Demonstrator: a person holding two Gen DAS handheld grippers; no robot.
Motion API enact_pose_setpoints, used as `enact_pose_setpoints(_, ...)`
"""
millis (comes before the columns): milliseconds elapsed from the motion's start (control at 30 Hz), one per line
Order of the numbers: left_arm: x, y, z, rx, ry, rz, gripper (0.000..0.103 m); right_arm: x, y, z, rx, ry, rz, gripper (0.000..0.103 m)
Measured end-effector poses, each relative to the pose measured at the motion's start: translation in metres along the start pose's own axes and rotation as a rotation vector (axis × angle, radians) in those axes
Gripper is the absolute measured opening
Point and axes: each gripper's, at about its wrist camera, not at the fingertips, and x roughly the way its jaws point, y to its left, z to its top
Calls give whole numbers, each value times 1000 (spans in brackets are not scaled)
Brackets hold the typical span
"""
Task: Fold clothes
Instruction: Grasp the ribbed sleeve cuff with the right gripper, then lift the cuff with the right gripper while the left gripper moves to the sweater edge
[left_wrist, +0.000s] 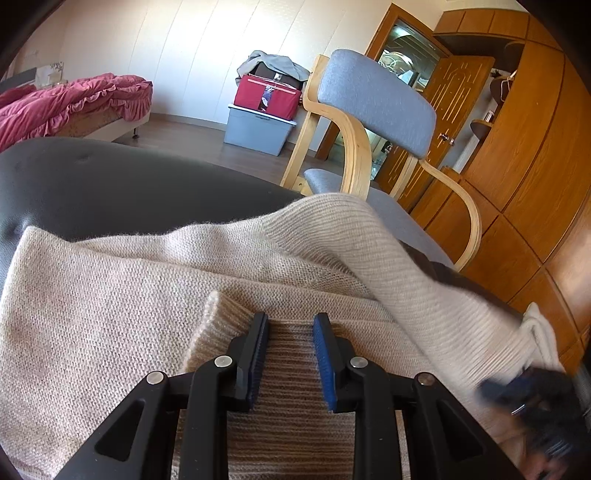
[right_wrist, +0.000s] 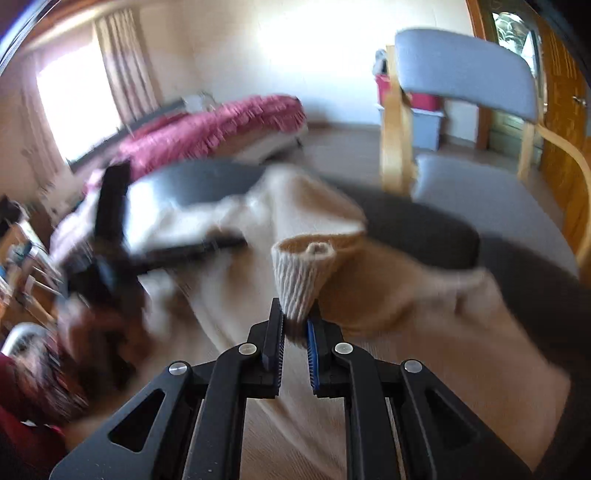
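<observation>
The soft beige knitted sweater (left_wrist: 122, 288) fills the lower left wrist view, lying on a dark grey padded surface (left_wrist: 110, 184). The left gripper (left_wrist: 291, 325) hangs open over it, holding nothing. In the right wrist view, the right gripper (right_wrist: 295, 325) pinches the sweater's ribbed cuff (right_wrist: 301, 280) mid-frame.

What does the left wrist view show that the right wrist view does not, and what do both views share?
Only the left wrist view shows the open left tongs over the ribbed hem, and the wooden cabinet. Only the right wrist view shows the right tongs shut on the ribbed cuff, and a bright curtained window. Both show the beige sweater, the grey chair and the bed with its red cover.
</observation>
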Motion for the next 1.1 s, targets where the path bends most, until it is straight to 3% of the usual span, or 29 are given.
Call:
enact_pose_setpoints(67,-1,3,1,-17,-1,-18,25,6,-8,-12,42,-2,8,11)
enact_pose_setpoints(300,-20,12,21,-87,-6,-79,25,3,-44,-23,257,-40,169,12)
enact_pose_setpoints(533,-4,-34,103,173,63,-136,33,2,-49,-25,295,-47,213,12)
enact_pose_setpoints(600,10,-55,117,275,122,-146,35,1,-50,-26,301,-48,220,12)
enact_pose_setpoints(767,52,-101,117,561,346,-90,35,-1,-49,-28,302,-46,223,12)
enact_pose_setpoints(867,74,-115,103,730,455,0,35,-2,-48,-27,299,-44,221,12)
enact_pose_setpoints(967,83,-116,92,770,484,20,35,-4,-48,-26,295,-43,216,12)
enact_pose_setpoints(1100,74,-100,84,703,425,-12,35,-5,-50,-26,288,-48,202,12)
